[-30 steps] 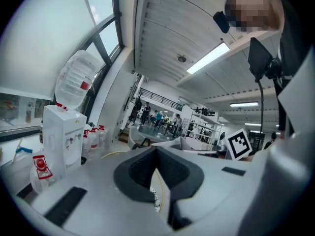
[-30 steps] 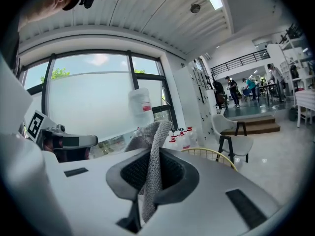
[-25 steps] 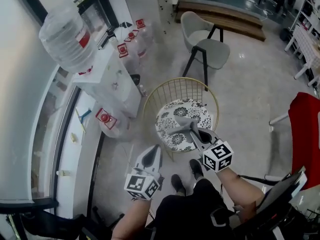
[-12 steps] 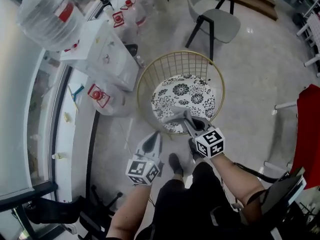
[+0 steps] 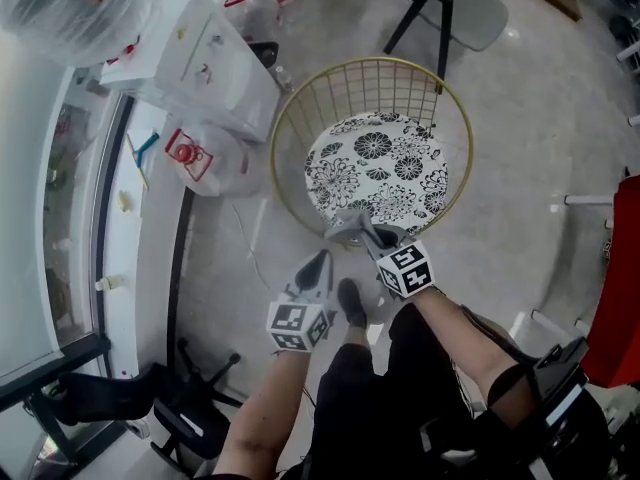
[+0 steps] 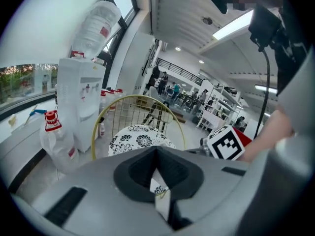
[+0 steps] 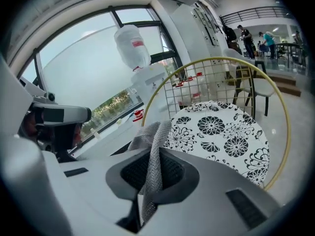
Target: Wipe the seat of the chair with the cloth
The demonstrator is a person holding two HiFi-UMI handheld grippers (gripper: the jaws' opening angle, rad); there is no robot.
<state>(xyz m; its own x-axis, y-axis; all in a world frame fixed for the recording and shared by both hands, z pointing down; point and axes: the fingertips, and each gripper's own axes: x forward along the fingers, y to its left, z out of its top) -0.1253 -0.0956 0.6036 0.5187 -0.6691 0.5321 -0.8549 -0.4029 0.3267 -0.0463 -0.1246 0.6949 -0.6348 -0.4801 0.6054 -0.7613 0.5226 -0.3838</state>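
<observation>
The gray cloth (image 5: pixel 348 226) is at the near edge of the flowery seat (image 5: pixel 385 168), pinched tight in the right gripper (image 5: pixel 362 232). I think it is held low there so it can rub across the seat. The left gripper (image 5: pixel 318 265) is pressed together with nothing in it. It hangs beside the chair (image 5: pixel 300 103), out of the way. A clear jug (image 5: pixel 205 158) on the floor nearby looks empty.

No text is legible (the red bottle labels (image 5: pixel 186 154) blur).
</observation>
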